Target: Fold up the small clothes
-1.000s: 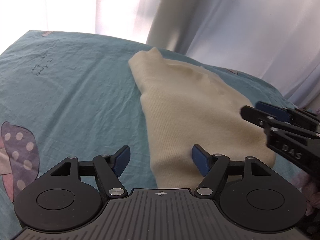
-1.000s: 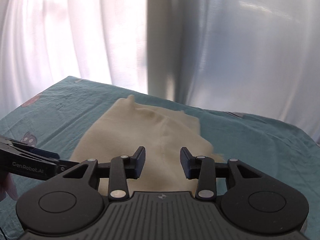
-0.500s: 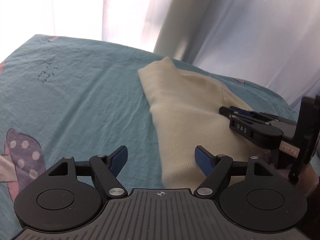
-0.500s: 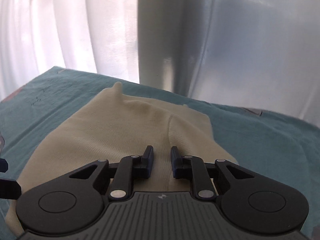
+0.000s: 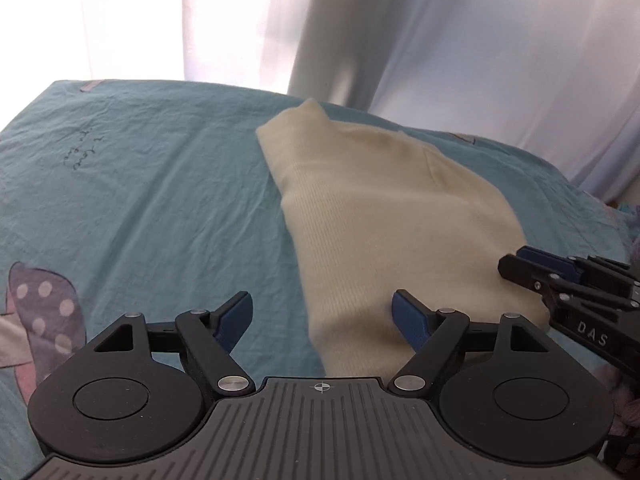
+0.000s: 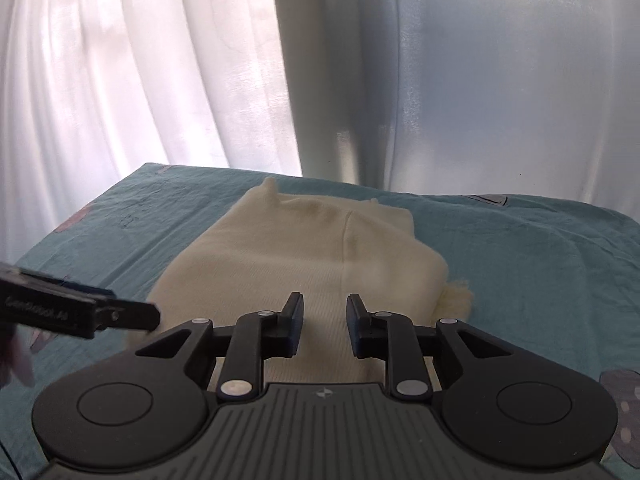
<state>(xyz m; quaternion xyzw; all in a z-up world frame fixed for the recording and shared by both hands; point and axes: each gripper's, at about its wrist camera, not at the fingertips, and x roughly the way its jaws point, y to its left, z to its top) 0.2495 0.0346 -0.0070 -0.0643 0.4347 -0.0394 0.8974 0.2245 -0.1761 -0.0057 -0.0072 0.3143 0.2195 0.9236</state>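
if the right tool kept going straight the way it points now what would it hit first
Most likely the cream garment lying on the teal bedsheet: the right tool angles down with the knit right ahead of its slightly parted tips, though depth is unclear.

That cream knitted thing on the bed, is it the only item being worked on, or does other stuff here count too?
Part of the job:
- cream knitted garment, partly folded
- left gripper, open over its near edge
- right gripper, narrow gap, nothing pinched

Just there:
- teal bedsheet with a polka-dot print
- white curtains
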